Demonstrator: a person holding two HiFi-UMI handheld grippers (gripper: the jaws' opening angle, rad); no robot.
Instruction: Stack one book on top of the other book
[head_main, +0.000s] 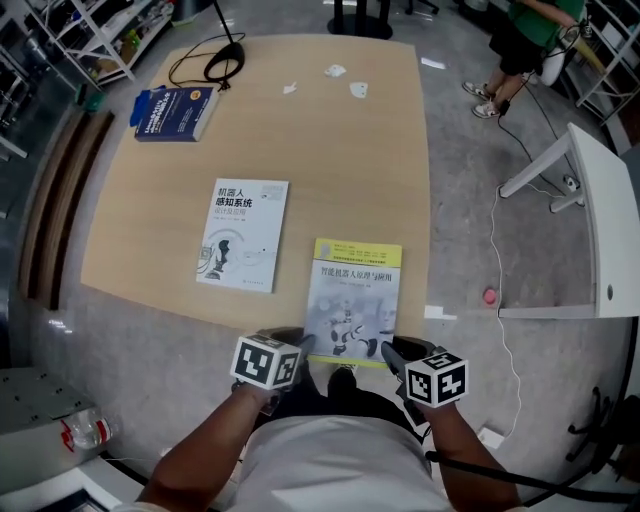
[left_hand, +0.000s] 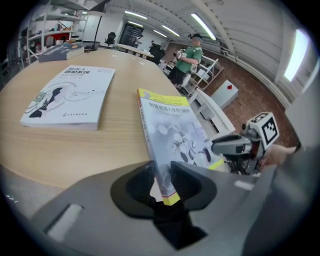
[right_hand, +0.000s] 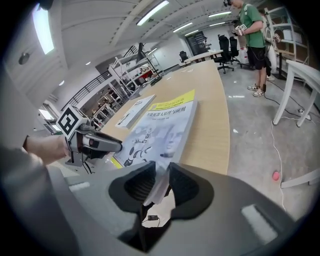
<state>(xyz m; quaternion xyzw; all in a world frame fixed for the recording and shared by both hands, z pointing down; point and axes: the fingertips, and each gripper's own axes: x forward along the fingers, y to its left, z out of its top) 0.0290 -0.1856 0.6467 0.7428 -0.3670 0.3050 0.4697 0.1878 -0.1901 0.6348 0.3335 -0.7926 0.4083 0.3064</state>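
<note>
Yellow book (head_main: 352, 300) (overhanging the table (head_main: 340, 150)) clamped by left gripper (head_main: 303, 347) and right gripper (head_main: 388, 352).

Your tabletop (head_main: 330, 150) is pale blond wood with a faint grain. At its six o'clock edge, the grey-and-yellow book (head_main: 354, 300) has bright yellow bands at top and bottom around a misty grey-white cover with dark characters. Toward ten o'clock of it, the white book (head_main: 243, 235) carries black lettering and a small black figure. At eleven o'clock on the tabletop, the blue book (head_main: 176, 112) is deep navy with pale lettering. Your left claw (head_main: 300, 348) and right claw (head_main: 390, 352) are dark grey, each bearing a cube of black-and-white square markers. The floor (head_main: 480, 200) is plain grey.
</note>
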